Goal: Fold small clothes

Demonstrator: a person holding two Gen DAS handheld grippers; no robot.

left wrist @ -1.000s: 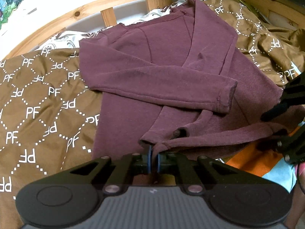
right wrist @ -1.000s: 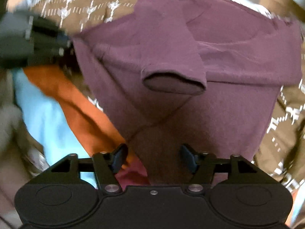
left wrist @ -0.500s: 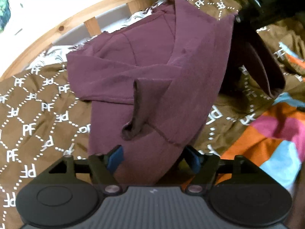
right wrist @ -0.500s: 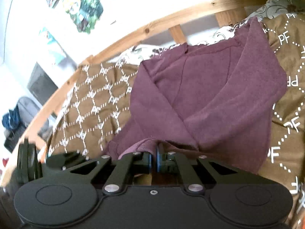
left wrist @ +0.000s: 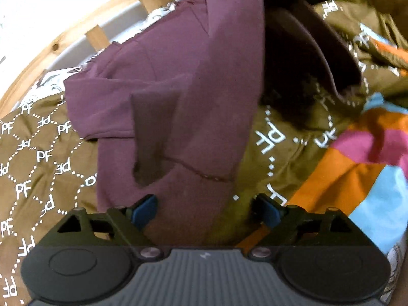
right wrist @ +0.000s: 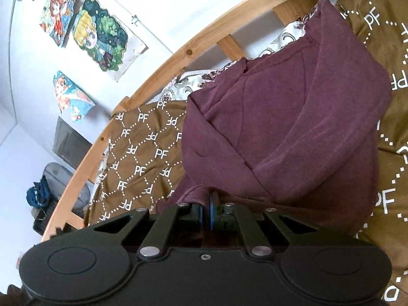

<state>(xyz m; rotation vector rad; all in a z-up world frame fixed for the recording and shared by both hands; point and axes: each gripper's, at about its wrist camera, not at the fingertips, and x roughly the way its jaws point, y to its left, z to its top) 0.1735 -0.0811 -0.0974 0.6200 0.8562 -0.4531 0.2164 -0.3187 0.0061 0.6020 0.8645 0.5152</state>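
A maroon long-sleeved sweater (left wrist: pixel 183 97) lies on a brown blanket printed with "PF" (left wrist: pixel 33 153). Its right side is lifted and hangs folded over toward the left; one sleeve cuff (left wrist: pixel 148 168) droops down its front. My left gripper (left wrist: pixel 205 210) is open, its blue pads on either side of the sweater's lower edge without gripping it. My right gripper (right wrist: pixel 206 210) is shut on a fold of the sweater (right wrist: pixel 280 127) and holds it up above the blanket (right wrist: pixel 142 148).
A wooden bed rail (left wrist: pixel 61 48) curves along the back, with a patterned white sheet (left wrist: pixel 48 86) beneath it. A colourful orange, pink and blue cloth (left wrist: pixel 357 158) lies at the right. Posters (right wrist: pixel 97 33) hang on the wall beyond the rail (right wrist: pixel 178 58).
My left gripper let go of the sweater hem and opened. My right gripper closed on the sweater's right edge, lifted it and carried it over toward the left.
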